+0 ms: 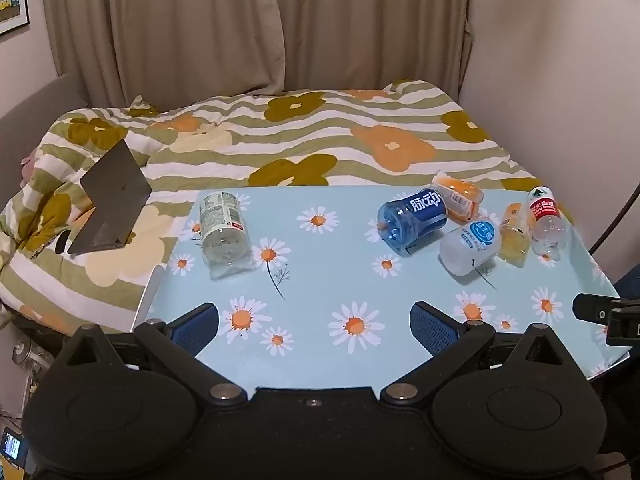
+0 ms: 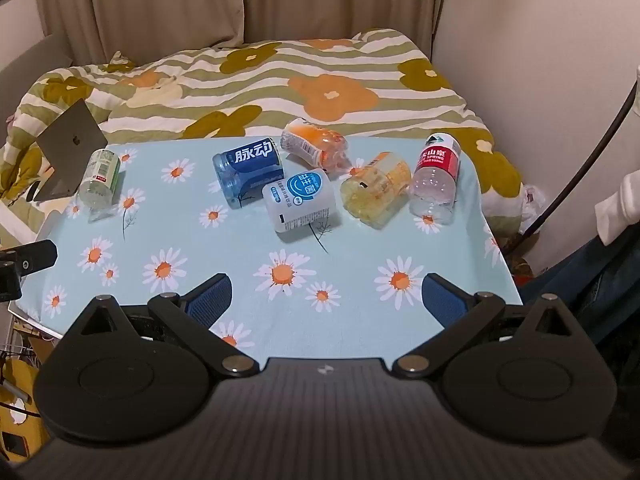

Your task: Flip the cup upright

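Several cut-off bottle cups lie on their sides on the daisy-print table (image 1: pixel 312 364) (image 2: pixel 168 224). A clear cup with a green-white label (image 1: pixel 224 232) (image 2: pixel 100 180) lies alone at the left. A blue cup (image 1: pixel 412 220) (image 2: pixel 248 172), a white cup (image 1: pixel 470 244) (image 2: pixel 300 200), two orange-yellow cups (image 2: pixel 312 146) (image 2: pixel 376 190) and a red-labelled clear cup (image 1: pixel 546 220) (image 2: pixel 436 176) cluster at the right. My left gripper (image 1: pixel 316 324) and right gripper (image 2: pixel 326 294) are open and empty, near the table's front edge, well short of the cups.
A bed with a flowered striped quilt (image 1: pixel 304 136) lies behind the table. An open laptop (image 1: pixel 112 196) stands on it at the left. A wall (image 2: pixel 540 60) and a dark cable (image 2: pixel 580 160) are at the right. Curtains hang behind.
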Demonstrator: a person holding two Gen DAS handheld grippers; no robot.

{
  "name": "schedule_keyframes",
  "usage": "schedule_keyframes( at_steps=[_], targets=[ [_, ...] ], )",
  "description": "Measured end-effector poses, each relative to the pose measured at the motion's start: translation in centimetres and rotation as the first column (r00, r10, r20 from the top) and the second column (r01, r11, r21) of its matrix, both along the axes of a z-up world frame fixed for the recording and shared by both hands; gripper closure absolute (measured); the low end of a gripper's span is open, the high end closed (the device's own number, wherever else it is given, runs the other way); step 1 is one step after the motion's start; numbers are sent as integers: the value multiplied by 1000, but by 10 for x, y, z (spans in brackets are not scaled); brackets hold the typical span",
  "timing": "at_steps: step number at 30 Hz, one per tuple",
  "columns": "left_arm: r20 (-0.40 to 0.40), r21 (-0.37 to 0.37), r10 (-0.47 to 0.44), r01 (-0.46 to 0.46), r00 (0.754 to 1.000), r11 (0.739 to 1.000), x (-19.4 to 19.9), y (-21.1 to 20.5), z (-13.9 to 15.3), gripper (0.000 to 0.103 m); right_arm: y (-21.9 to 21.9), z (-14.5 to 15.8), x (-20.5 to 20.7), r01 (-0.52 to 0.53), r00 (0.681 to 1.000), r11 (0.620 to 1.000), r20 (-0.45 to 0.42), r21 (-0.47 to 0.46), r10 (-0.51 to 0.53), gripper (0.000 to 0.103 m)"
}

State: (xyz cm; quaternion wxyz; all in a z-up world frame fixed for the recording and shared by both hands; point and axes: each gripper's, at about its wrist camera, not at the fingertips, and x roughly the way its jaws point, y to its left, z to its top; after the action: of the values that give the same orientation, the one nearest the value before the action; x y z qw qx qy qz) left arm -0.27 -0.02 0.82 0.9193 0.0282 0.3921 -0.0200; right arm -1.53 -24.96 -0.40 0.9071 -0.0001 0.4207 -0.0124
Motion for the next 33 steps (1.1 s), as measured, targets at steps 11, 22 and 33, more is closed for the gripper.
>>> schedule_keyframes(
  at_steps=[11, 22, 33],
  targets=[
    [5, 7, -15, 15, 1000, 1000, 2, -7, 1, 0, 1, 1, 1, 1, 1000, 1000, 2, 6, -1, 0],
    [4, 9, -19, 19, 1000, 1000, 3, -8, 1, 0, -2, 2, 1, 0, 1000, 1000, 2, 9, 0, 0],
    [4, 10, -19, 19, 1000, 1000, 3, -8, 1, 0, -2, 2, 1, 3, 1000, 1000, 3, 13, -3, 0]
  ],
)
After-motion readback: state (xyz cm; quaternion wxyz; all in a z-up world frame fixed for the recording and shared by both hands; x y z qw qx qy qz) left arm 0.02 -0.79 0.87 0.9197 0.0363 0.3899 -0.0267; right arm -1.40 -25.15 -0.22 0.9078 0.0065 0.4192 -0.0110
